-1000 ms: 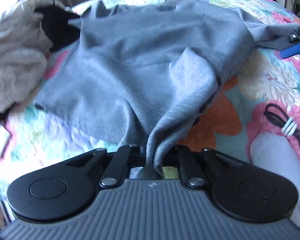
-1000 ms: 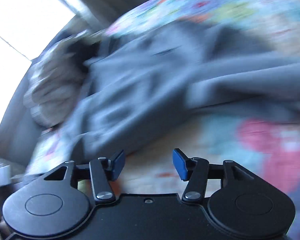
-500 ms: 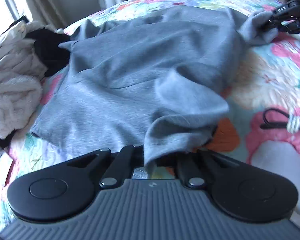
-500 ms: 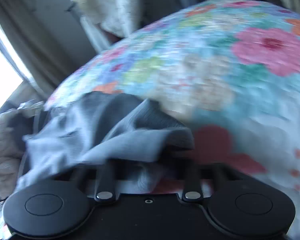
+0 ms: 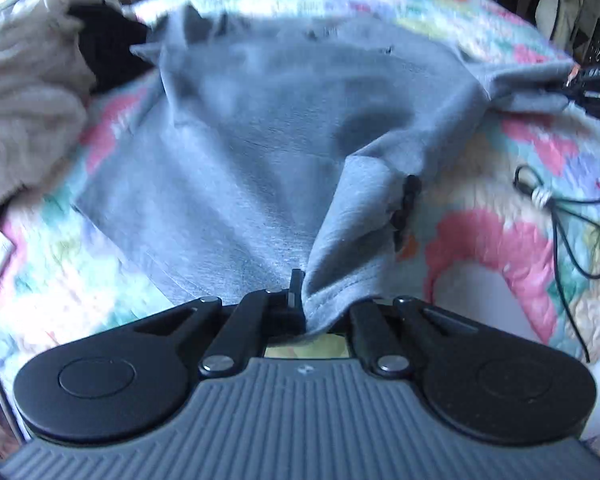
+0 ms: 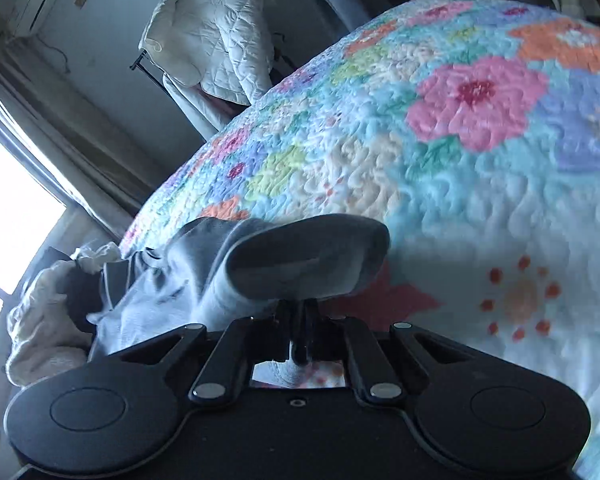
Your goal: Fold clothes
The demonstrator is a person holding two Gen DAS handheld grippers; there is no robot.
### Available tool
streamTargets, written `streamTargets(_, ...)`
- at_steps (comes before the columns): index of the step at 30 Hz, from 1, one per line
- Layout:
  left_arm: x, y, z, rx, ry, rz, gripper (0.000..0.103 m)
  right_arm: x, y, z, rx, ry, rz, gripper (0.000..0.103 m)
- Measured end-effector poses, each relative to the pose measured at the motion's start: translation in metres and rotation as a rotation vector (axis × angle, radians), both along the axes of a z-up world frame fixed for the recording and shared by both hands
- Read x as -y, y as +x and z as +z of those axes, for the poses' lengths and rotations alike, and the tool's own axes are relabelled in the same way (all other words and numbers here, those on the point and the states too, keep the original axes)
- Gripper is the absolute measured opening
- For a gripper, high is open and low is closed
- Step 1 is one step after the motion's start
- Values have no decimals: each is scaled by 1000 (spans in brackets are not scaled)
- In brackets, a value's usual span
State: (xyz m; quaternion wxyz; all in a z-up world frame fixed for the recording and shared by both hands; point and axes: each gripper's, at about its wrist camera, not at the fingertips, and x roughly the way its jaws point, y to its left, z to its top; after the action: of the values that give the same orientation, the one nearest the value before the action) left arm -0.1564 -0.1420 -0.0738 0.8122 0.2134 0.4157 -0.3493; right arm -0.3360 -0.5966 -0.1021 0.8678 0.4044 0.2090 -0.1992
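Grey cloth (image 5: 268, 152) buried the left gripper's (image 5: 302, 300) right fingertip; motion smeared the quilt (image 5: 100, 280) at frame-left.

A home bedroom: floral quilt (image 6: 440, 168) on bed, hanging clothes (image 5: 560, 4).

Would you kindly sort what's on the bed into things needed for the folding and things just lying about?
In the job: grey garment; left gripper; right gripper, closing on grey cloth.
Lying about: black cable; cream blanket; black cloth; floral quilt.
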Motion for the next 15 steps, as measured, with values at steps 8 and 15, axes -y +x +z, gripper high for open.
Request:
streamTargets(8,-11,60,36,52,-139,109,2,10,113,70,213,70,241,9)
streamTargets(15,-38,154,48,38,-245,289,2,-28,308,130,201,47,496,9)
